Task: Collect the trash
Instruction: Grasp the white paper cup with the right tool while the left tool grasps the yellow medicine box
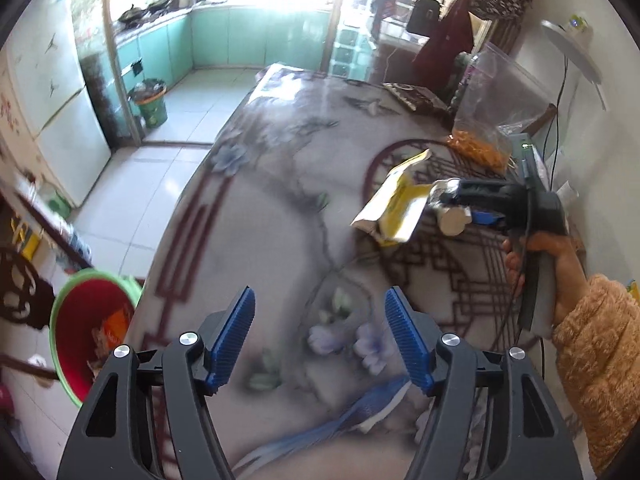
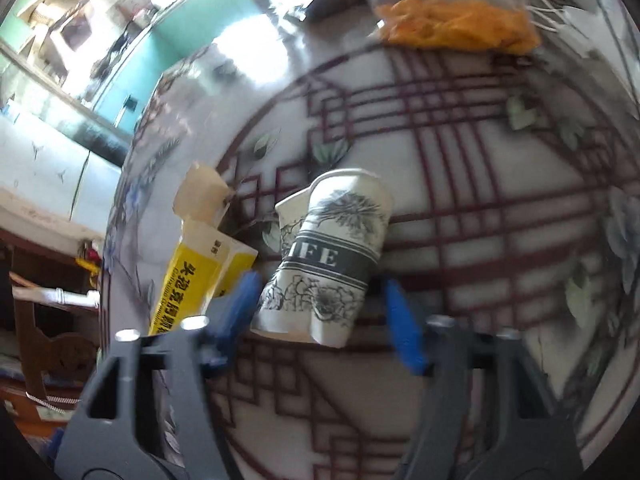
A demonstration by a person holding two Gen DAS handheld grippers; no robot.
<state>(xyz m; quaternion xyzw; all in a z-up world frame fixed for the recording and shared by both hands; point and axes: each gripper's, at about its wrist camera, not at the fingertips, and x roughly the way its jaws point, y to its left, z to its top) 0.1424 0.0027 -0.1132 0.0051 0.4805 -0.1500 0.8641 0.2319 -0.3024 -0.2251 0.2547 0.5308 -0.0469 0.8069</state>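
Observation:
A crumpled white paper cup (image 2: 328,256) with black flower print lies on its side on the patterned table (image 2: 500,208). My right gripper (image 2: 320,312) is open, its blue fingers (image 2: 240,300) on either side of the cup's base. A torn yellow and white box (image 2: 200,264) lies just left of the cup; it also shows in the left wrist view (image 1: 396,200), next to the right gripper (image 1: 452,204). My left gripper (image 1: 320,336) is open and empty above the table's near part. A red bin with a green rim (image 1: 88,328) stands on the floor left of the table.
A clear bag of orange snacks (image 2: 456,28) stands at the table's far side, also in the left wrist view (image 1: 488,120). A green bin (image 1: 150,102) stands by the kitchen doorway. A white fridge (image 1: 52,100) is at the left. A dark wooden chair (image 2: 52,344) stands beside the table.

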